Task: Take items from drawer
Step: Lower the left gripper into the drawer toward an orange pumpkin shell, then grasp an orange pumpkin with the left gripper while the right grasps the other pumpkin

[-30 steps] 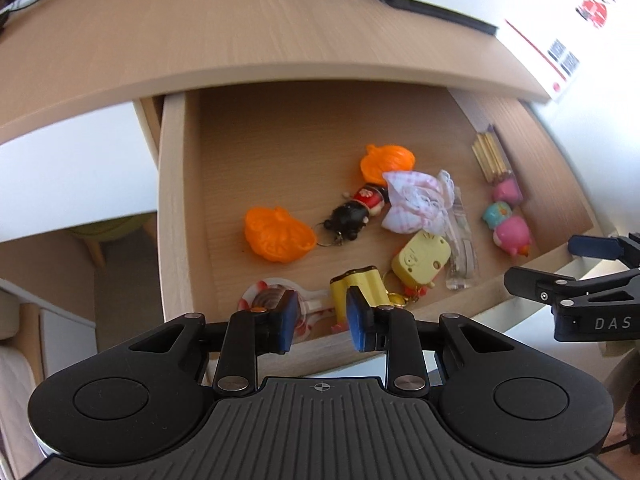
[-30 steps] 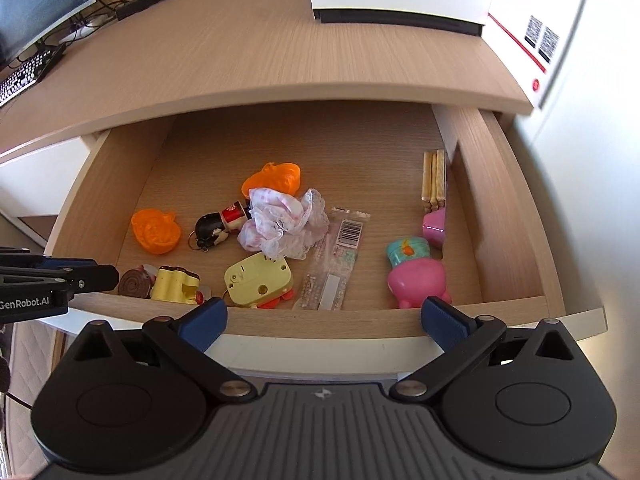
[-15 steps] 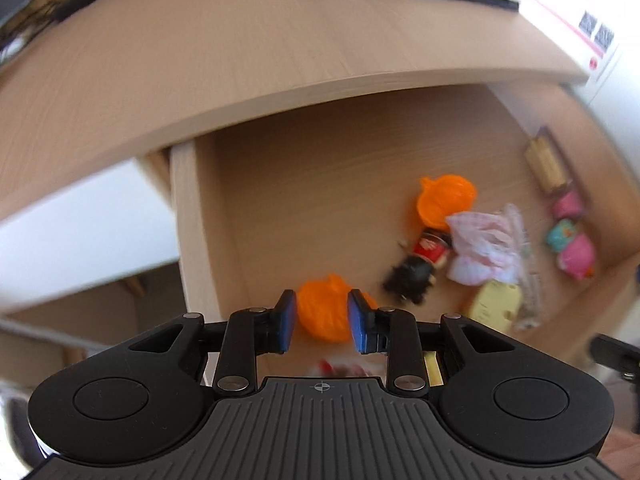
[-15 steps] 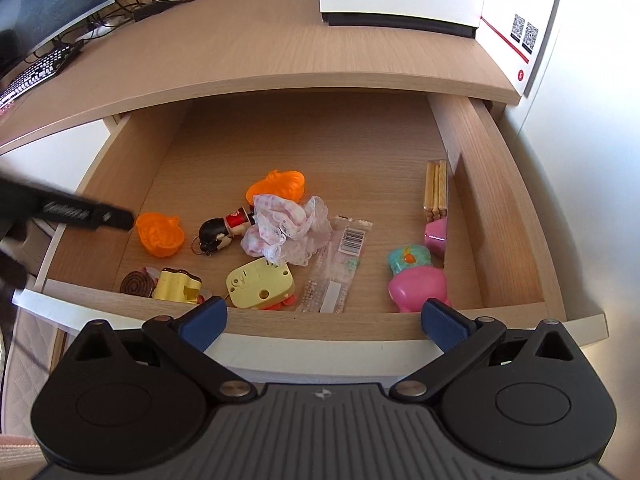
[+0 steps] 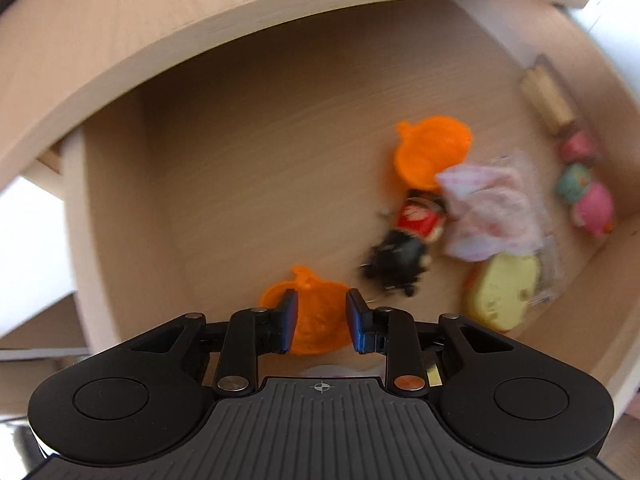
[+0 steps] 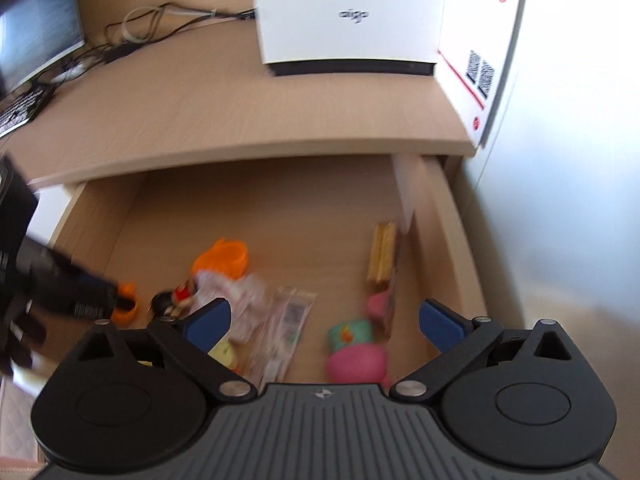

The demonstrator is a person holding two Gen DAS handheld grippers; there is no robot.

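Note:
The open wooden drawer point(image 5: 104, 220) holds small toys. My left gripper point(image 5: 322, 304) is low inside it, open by a narrow gap, with an orange pumpkin toy point(image 5: 320, 332) showing between its blue pads; contact cannot be told through the blur. A second orange pumpkin point(image 5: 432, 152), a black-haired doll keychain point(image 5: 404, 240), a pink-white cloth point(image 5: 492, 212) and a yellow toy point(image 5: 500, 296) lie to the right. My right gripper point(image 6: 324, 318) hangs wide open over the drawer's front, above a pink toy point(image 6: 356, 364). The left gripper point(image 6: 116, 300) shows there at the pumpkin.
Wooden sticks point(image 6: 382, 252) and a clear packet point(image 6: 288, 324) lie in the drawer's right half. On the desktop above stand a white box point(image 6: 348, 16), a monitor point(image 6: 36, 20), a keyboard point(image 6: 20, 112) and cables. A white wall is at the right.
My left gripper has dropped forward into the drawer onto the near orange pumpkin, its gap unchanged. The right gripper has lifted and tilted up, now showing more of the desktop.

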